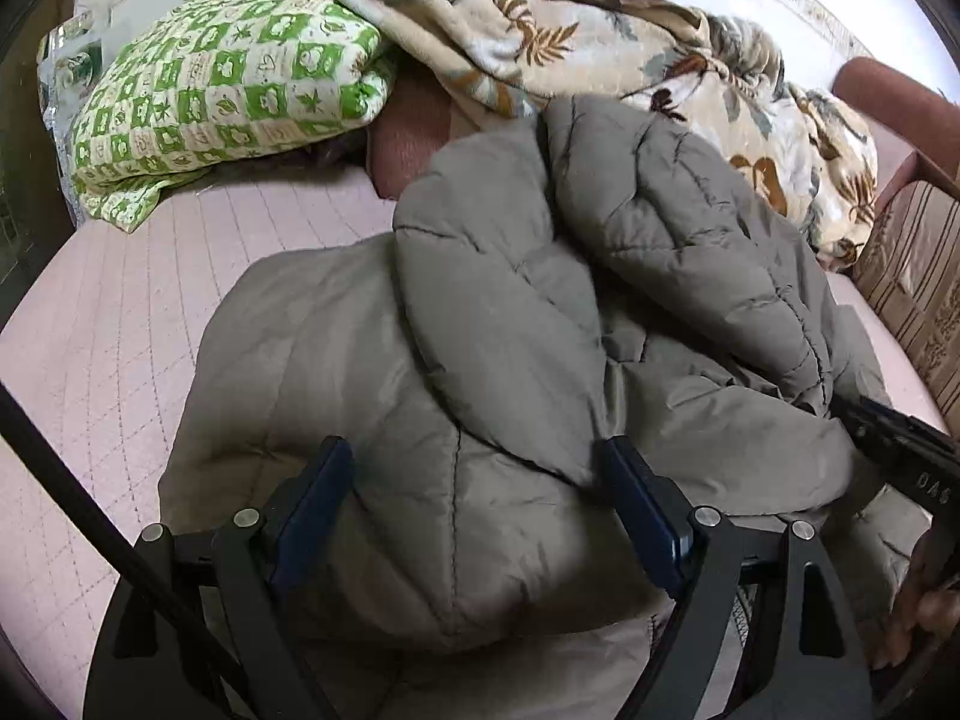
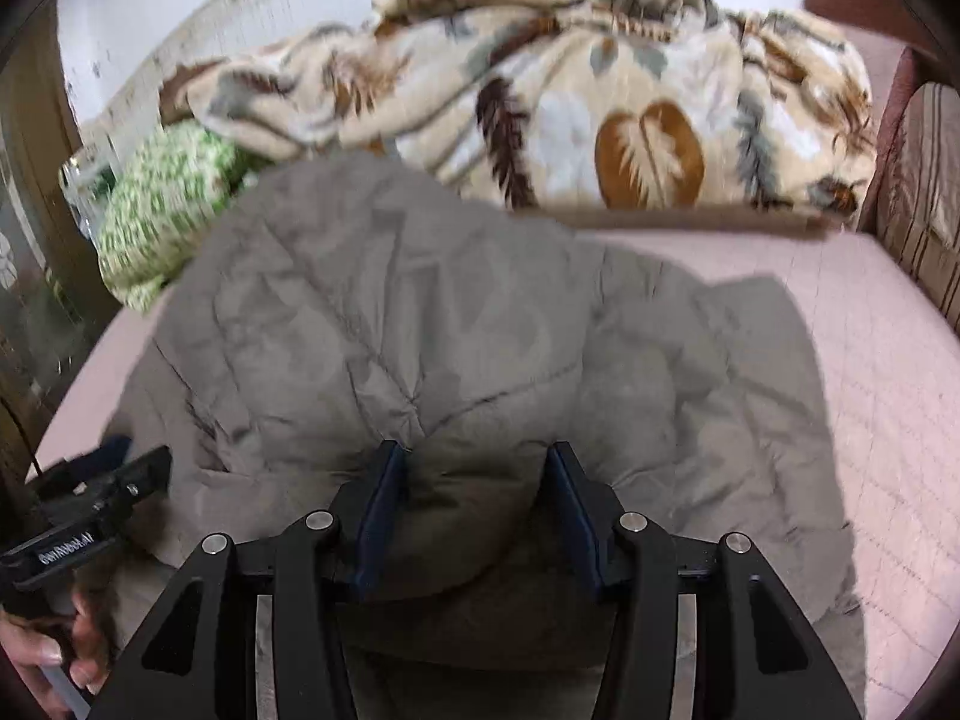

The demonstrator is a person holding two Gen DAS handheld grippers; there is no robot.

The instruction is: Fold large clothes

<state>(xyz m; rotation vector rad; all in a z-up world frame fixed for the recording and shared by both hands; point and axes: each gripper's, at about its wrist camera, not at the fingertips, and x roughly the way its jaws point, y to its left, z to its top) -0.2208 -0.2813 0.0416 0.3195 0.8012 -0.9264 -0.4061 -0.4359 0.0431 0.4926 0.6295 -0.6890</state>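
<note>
A large grey-olive quilted puffer jacket lies bunched on the pink quilted bed; it also fills the right wrist view. My left gripper is open, its jaws wide apart with a puffy fold of the jacket between them. My right gripper is open too, with a bulge of jacket fabric between its jaws. The right gripper's body shows at the left wrist view's right edge. The left gripper's body shows at the lower left of the right wrist view.
A green-and-white checked pillow lies at the far left. A beige leaf-print blanket is heaped along the back. The pink quilted bed cover spreads to the left. A striped brown cushion stands at the right.
</note>
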